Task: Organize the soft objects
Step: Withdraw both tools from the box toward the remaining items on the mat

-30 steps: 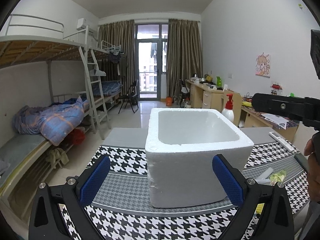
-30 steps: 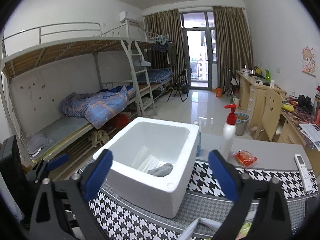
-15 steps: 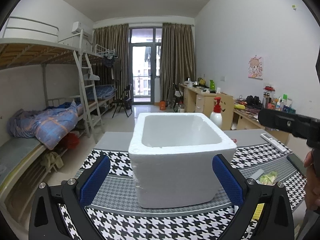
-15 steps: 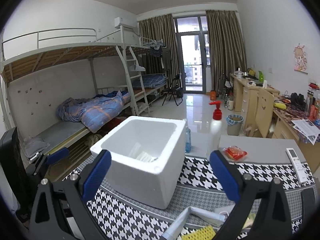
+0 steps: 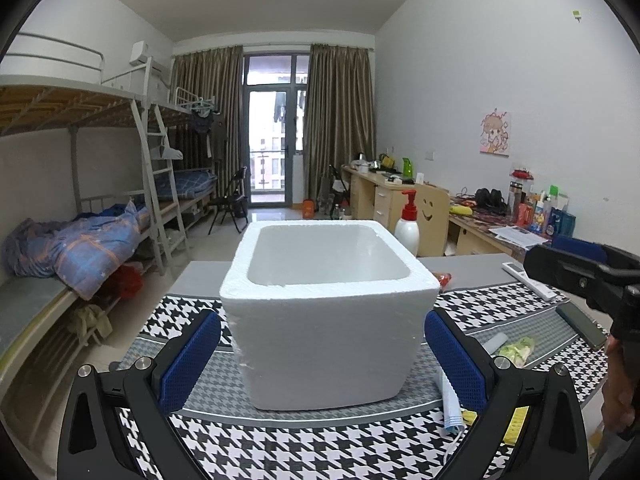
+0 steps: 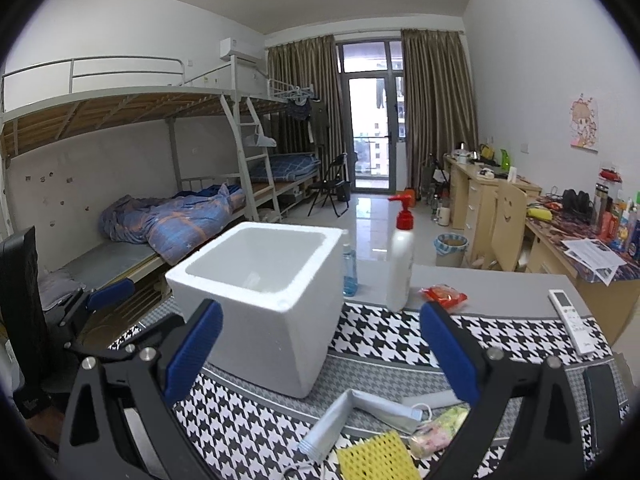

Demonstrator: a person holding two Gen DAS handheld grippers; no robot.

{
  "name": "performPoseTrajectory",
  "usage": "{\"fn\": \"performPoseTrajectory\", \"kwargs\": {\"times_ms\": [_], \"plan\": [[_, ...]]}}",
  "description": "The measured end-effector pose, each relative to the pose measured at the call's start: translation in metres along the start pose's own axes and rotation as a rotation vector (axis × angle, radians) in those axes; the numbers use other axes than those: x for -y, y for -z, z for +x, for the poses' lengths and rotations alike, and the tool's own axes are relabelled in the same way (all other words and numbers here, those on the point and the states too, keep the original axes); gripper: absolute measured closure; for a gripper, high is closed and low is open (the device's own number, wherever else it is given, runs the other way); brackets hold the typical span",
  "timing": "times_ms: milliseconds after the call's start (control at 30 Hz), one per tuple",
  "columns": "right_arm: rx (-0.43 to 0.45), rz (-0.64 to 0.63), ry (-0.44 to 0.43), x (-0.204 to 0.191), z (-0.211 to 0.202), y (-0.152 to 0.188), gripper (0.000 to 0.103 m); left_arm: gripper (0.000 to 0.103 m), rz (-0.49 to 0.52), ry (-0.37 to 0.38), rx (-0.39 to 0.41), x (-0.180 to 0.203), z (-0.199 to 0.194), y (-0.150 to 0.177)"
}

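My left gripper [image 5: 322, 360] hangs wide open and empty, framing the foam box [image 5: 328, 320] mid-table — the drop spot, I reckon. My right gripper [image 6: 320, 352], just as wide and bare, hovers over the face masks [image 6: 360, 412] and yellow sponge [image 6: 374, 458] heaped at the near edge — handy for picking.

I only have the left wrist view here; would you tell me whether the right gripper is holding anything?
Observer: No, the right gripper is open and empty, above the table.
Operator: Thank you. What lies nearest below it?
Observer: A yellow mesh sponge, next to a folded grey mask.
Operator: Is anything hidden behind the foam box?
Observer: Yes, a small bottle of blue liquid stands by the foam box, to the left of the pump bottle.
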State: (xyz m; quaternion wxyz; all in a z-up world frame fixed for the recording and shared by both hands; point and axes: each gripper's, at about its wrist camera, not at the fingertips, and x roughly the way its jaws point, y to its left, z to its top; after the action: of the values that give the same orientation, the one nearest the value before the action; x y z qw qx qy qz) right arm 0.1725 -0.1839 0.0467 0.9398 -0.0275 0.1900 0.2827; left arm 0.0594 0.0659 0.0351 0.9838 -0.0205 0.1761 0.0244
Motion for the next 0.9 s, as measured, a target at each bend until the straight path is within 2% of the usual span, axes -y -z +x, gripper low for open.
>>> {"fn": "performPoseTrajectory", "kwargs": {"times_ms": [900], "plan": [[-0.013,0.080,0.098,0.042,-0.021,0.041,0.003,0.001,0.048,0.105,-0.043,0.041,0.012,0.021]]}}
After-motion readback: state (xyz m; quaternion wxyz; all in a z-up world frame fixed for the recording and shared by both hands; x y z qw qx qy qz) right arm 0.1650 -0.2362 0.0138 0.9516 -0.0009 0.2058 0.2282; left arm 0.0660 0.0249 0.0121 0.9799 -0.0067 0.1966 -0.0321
